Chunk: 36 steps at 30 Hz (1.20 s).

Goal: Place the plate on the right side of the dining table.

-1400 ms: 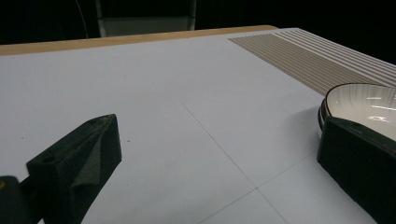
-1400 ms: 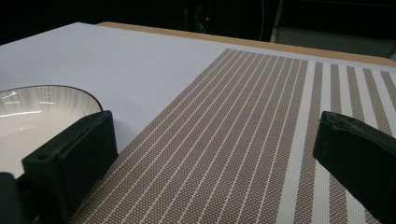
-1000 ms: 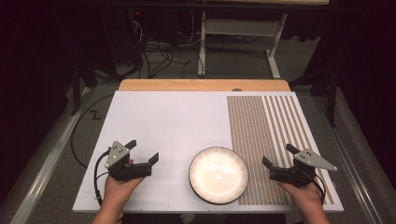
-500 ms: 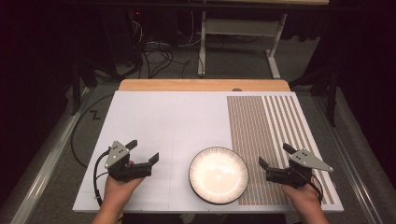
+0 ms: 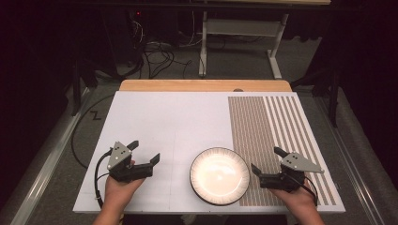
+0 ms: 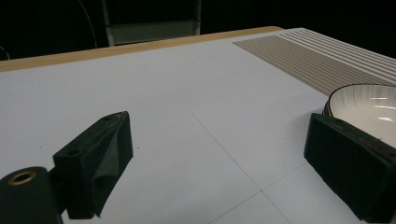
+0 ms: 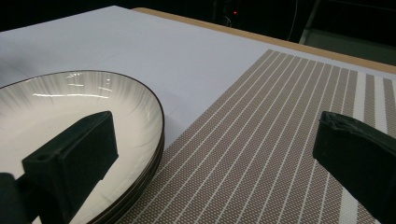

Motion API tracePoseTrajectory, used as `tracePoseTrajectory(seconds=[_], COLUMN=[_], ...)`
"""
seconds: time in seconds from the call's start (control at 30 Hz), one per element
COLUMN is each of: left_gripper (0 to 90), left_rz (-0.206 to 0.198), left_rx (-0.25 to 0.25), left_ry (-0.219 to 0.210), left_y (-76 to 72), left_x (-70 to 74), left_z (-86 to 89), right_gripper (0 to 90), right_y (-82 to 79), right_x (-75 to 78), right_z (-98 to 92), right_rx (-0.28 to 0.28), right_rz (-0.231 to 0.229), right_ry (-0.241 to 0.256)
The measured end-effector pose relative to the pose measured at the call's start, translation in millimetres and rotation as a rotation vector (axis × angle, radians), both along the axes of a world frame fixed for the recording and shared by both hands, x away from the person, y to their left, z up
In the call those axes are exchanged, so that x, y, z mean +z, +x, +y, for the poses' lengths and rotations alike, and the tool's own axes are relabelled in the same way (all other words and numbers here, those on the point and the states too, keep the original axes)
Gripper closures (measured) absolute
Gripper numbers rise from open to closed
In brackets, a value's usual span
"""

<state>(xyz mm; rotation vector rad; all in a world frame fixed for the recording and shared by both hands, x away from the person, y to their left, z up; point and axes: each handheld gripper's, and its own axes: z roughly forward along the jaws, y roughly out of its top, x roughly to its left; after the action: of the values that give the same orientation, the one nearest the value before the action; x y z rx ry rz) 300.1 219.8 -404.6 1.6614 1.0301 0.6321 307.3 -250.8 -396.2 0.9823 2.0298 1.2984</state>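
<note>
Plate (image 5: 219, 175) beside wide-open, empty right gripper (image 5: 265, 161)

A white table top (image 5: 169, 122) fills the middle of the high view, with a wooden edge strip (image 5: 202, 85) along its far side. A brown striped placemat (image 5: 267, 126) covers the right part of the table. In the upper middle of the frame, a tangle of cables (image 5: 159, 51) lies on the floor beside a white desk frame (image 5: 244, 28).
</note>
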Motion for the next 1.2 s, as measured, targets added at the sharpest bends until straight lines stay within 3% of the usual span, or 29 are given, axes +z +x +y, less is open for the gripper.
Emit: tracePoseTrajectory(seconds=[0.13, 0.4, 0.47, 0.5, 0.67, 0.77, 0.8, 1.2], left_gripper=[9.7, 9.0, 8.9, 9.0, 8.6, 8.4, 8.3, 5.7], left_rz=[-0.003, -0.007, -0.006, -0.006, -0.007, -0.010, -0.013, -0.023], left_rx=[0.001, -0.004, -0.006, -0.007, -0.008, -0.008, -0.010, -0.013], left_ry=[0.002, -0.006, -0.006, -0.010, -0.013, -0.016, -0.016, -0.023], left_y=[-0.5, -1.2, -1.3, -1.3, -1.5, -1.9, -2.1, -2.6], left_x=[0.2, 0.9, 1.0, 1.1, 1.3, 1.7, 1.8, 2.1], left_z=[0.2, 0.2, 0.4, 0.5, 0.5, 0.5, 0.6, 0.5], right_gripper=[5.2, 35.9, 39.0, 47.8, 60.2, 66.0, 69.2, 86.6], right_y=[-1.0, -2.6, -2.9, -3.5, -2.0, -0.8, -0.6, -1.4], right_x=[-0.6, -1.4, -1.5, -1.7, -2.0, -1.8, -1.4, 3.9], right_z=[2.9, 3.4, 3.5, 3.8, 4.0, 4.7, 5.3, 7.3], right_rx=[0.014, 0.079, 0.086, 0.100, 0.144, 0.171, 0.205, 0.229], right_rz=[0.006, 0.046, 0.049, 0.051, 0.080, 0.099, 0.103, 0.162], right_ry=[-0.005, -0.009, -0.015, -0.020, -0.023, -0.029, -0.041, -0.102])
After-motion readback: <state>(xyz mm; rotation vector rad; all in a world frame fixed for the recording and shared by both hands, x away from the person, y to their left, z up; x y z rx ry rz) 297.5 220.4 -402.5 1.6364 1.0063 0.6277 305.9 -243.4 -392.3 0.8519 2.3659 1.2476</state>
